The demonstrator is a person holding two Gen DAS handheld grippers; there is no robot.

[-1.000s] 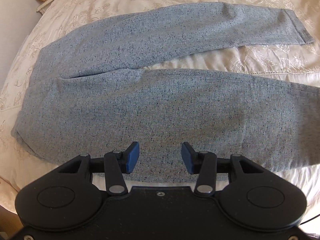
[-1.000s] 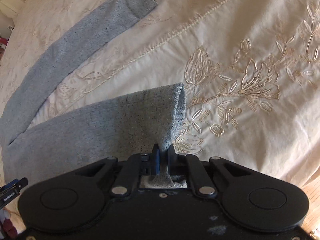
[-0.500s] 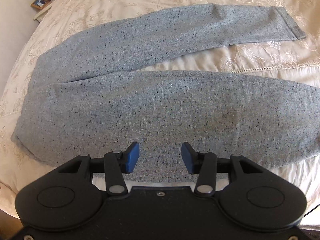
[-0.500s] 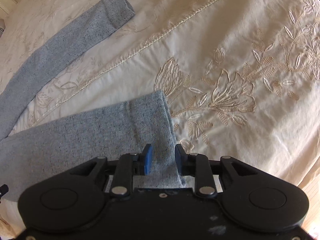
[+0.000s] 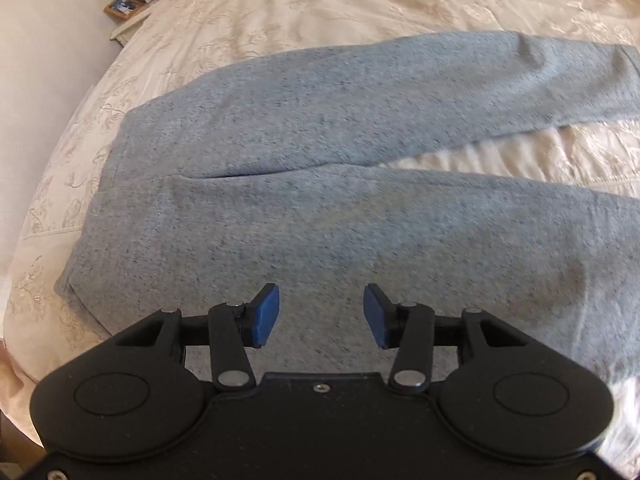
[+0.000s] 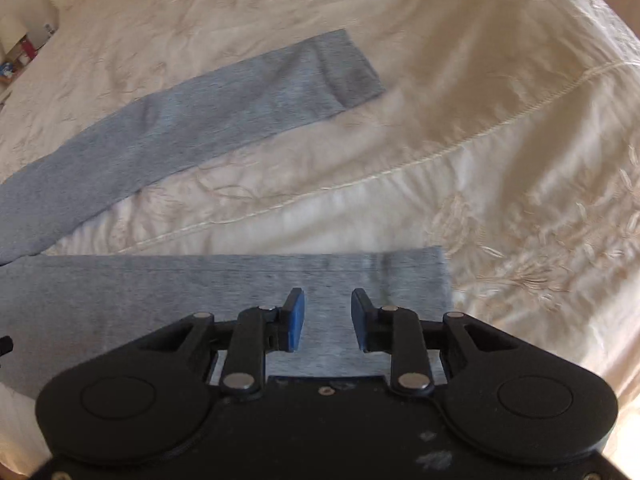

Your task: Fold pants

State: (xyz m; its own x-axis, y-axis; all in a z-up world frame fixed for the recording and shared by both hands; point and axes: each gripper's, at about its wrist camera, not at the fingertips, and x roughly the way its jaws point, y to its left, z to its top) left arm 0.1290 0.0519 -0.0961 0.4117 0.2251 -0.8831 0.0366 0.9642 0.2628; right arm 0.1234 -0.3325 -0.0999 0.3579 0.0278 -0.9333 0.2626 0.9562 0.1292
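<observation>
Grey-blue speckled pants (image 5: 320,208) lie flat on a cream embroidered bedspread (image 5: 280,12), waist to the left, the two legs spread in a V to the right. My left gripper (image 5: 320,314) is open and empty above the near leg's thigh. In the right wrist view the near leg's cuff (image 6: 416,280) lies flat just ahead of my right gripper (image 6: 327,318), which is open and empty over it. The far leg (image 6: 208,128) runs diagonally beyond, its cuff up and to the right.
A bedside stand with a picture frame (image 5: 122,7) and small items sits at the far left of the bed. The bedspread (image 6: 500,128) extends to the right of the cuffs, with a stitched seam across it. The bed's edge is close on the left.
My right gripper has opened and let go of the near leg's cuff, which now lies flat. Both cameras have shifted; my left gripper has stayed open.
</observation>
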